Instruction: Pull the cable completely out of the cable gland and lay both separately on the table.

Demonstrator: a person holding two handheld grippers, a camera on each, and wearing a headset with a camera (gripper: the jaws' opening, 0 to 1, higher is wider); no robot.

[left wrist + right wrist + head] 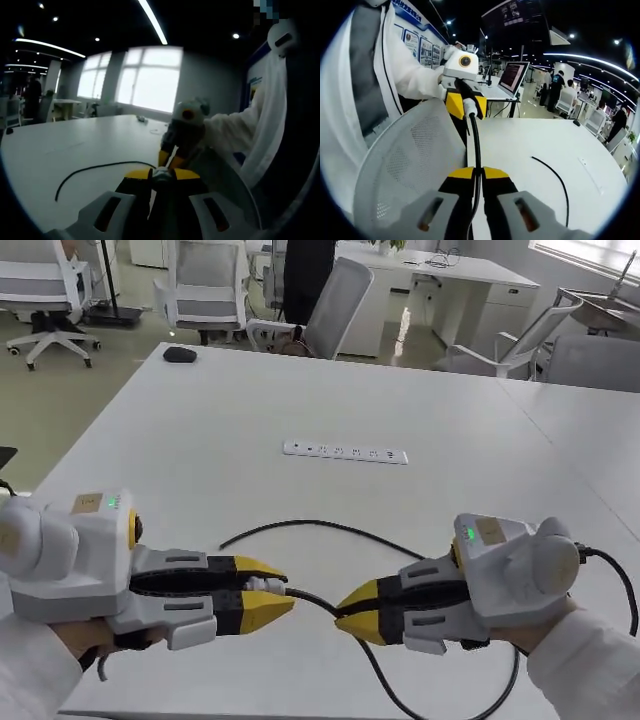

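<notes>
left gripper: my left gripper (283, 589) is clamped on the cable gland (265, 586). Yellow tips pinch it from both sides, nose pointing right at the other gripper.
right gripper: my right gripper (342, 612) is pinched tight on the black cable (312, 601), nose pointing left. The cable runs straight through between the two jaws and out the back.
gland position: sits right at the left tips, pale grey-white body, cable exit facing the right gripper. Held above the near part of the white table (300, 400), not lying on it.
cable in gland: not out yet. In the right gripper view the cable runs from my jaws straight into the gland, no gap visible.
span: a short run of cable bridges the two sets of tips, with a slight sag. Tips are near each other, not touching.
cable behind right gripper: drops below my right hand and curves along the near table edge.
cable on table: another length arcs across the table just beyond both grippers, with a free end lying just past the left gripper. It passes behind the right gripper and I can't follow it from there.
power strip (345, 452): flat at mid-table, well apart from the cable and both grippers.
mouse (180, 354): far left corner of the table.
office chairs (330, 305): past the far edge.
</notes>
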